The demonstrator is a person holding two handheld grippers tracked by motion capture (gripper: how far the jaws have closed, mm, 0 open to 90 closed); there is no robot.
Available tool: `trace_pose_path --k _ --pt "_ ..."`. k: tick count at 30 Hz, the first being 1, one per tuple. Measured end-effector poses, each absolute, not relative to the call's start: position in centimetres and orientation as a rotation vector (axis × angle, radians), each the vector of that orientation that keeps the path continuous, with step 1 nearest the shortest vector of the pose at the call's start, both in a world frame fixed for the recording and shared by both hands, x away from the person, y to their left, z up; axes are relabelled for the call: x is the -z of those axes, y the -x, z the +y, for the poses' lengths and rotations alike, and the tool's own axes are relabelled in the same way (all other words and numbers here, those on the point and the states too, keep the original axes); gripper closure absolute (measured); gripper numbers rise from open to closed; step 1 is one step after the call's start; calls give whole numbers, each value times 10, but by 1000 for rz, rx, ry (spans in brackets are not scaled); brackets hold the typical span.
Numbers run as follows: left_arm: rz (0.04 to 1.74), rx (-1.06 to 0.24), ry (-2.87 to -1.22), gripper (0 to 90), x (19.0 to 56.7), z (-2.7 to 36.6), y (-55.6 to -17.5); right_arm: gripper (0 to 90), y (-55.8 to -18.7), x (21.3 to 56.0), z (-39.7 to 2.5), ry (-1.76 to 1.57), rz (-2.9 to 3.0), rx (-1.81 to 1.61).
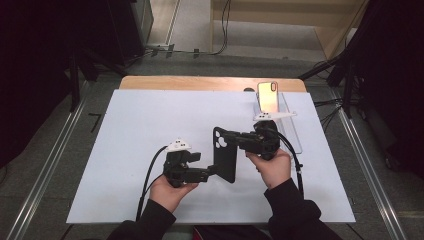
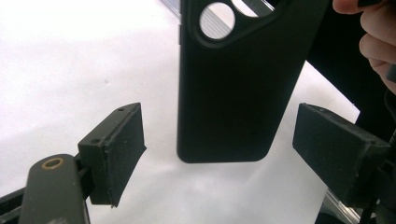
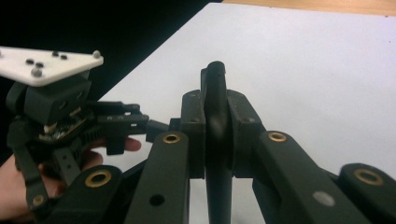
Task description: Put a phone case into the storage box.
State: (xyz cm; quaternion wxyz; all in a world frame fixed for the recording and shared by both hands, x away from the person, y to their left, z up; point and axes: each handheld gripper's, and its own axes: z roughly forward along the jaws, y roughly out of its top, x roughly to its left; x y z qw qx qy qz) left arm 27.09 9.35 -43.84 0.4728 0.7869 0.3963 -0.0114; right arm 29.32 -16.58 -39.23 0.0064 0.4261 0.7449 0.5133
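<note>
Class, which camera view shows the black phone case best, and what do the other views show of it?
The left gripper view: the black phone case faces it, flat back and camera cutout visible. The right gripper view shows it edge-on, clamped in the right tool. The high view shows it small and slanted.

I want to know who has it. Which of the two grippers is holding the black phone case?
The right gripper. Its jaws are shut on the case, near the camera hole. The left gripper is open, its pads apart on either side of the case's bottom end.

High view: above the desk, looking forward and down. Left gripper view: close behind the phone case. Right gripper view: edge-on along that case. Shared: case, white desk.
</note>
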Motion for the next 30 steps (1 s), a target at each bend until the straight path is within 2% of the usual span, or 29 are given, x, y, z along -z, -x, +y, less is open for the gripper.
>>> trace_pose_path --k 13,17,30 --pt "918 88 -1969 165 423 110 -283 773 -291 389 -177 -1156 2415 -1687" --pt "888 116 -1967 231 419 115 -285 773 -291 389 -177 -1111 2460 -1696" --pt "784 124 -2011 231 411 118 -287 773 -291 392 -175 -1000 2563 -1745"
